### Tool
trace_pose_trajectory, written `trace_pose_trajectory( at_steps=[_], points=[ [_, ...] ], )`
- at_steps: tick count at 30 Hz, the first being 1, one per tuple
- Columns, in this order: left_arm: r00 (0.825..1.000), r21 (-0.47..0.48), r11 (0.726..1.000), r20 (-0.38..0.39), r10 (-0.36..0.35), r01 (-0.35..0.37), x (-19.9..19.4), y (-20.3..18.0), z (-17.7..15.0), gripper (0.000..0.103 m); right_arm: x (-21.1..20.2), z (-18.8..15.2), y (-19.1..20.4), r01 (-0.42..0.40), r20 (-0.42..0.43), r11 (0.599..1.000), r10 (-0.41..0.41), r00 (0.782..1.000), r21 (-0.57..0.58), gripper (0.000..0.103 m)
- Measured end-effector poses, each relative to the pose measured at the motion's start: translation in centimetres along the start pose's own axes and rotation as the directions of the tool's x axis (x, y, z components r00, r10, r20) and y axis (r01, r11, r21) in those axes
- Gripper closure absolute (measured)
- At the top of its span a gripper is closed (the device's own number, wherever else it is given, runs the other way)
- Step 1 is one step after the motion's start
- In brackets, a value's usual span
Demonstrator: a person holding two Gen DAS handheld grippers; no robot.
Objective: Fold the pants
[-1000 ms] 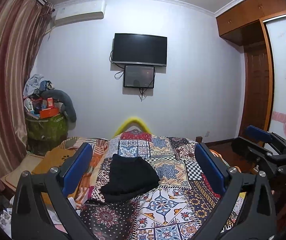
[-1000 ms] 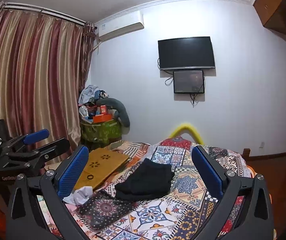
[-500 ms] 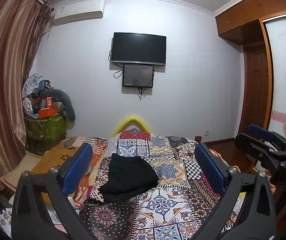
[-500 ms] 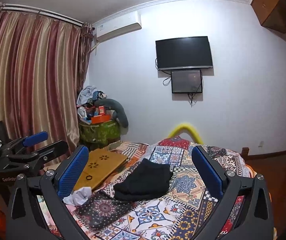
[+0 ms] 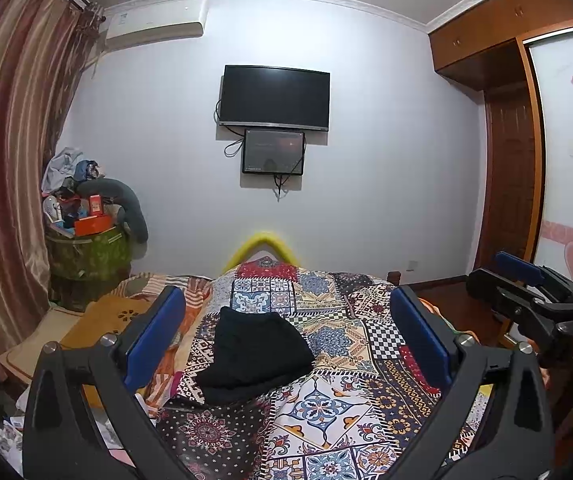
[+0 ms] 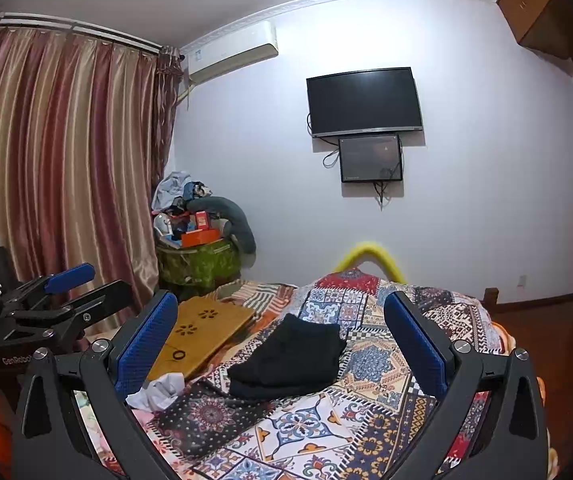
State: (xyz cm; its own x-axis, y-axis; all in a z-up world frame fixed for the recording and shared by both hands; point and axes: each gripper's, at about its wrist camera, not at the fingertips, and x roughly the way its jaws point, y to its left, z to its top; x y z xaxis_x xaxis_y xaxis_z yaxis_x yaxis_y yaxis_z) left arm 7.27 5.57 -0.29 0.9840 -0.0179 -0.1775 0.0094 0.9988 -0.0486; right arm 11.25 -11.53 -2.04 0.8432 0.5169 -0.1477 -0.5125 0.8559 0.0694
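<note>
Black pants point(image 5: 256, 354) lie folded in a compact bundle on the patterned bedspread point(image 5: 346, 396); they also show in the right wrist view point(image 6: 290, 360). My left gripper point(image 5: 286, 340) is open and empty, held above and back from the pants. My right gripper point(image 6: 282, 344) is open and empty too, also clear of the pants. Each gripper shows at the edge of the other's view: the right one point(image 5: 526, 292) and the left one point(image 6: 66, 292).
A yellow wooden board point(image 6: 202, 332) and crumpled white cloth point(image 6: 158, 390) lie left of the pants. A cluttered green basket point(image 6: 196, 260) stands by the curtain point(image 6: 66, 160). A TV point(image 5: 274, 98) hangs on the far wall; a wooden wardrobe point(image 5: 510, 120) is right.
Both views have shifted only slightly, as the grippers drift a little. The pants have not moved and both grippers stay open.
</note>
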Motion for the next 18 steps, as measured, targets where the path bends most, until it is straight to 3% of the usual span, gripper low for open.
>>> trace_pose_trajectory(
  at_steps=[18],
  points=[
    [1.000,0.010,1.000,0.003,-0.003,0.003,-0.20,-0.37,0.08,0.000,0.04,0.06,0.06,-0.002,-0.004,1.000,0.003,1.000,0.006,0.000]
  ],
)
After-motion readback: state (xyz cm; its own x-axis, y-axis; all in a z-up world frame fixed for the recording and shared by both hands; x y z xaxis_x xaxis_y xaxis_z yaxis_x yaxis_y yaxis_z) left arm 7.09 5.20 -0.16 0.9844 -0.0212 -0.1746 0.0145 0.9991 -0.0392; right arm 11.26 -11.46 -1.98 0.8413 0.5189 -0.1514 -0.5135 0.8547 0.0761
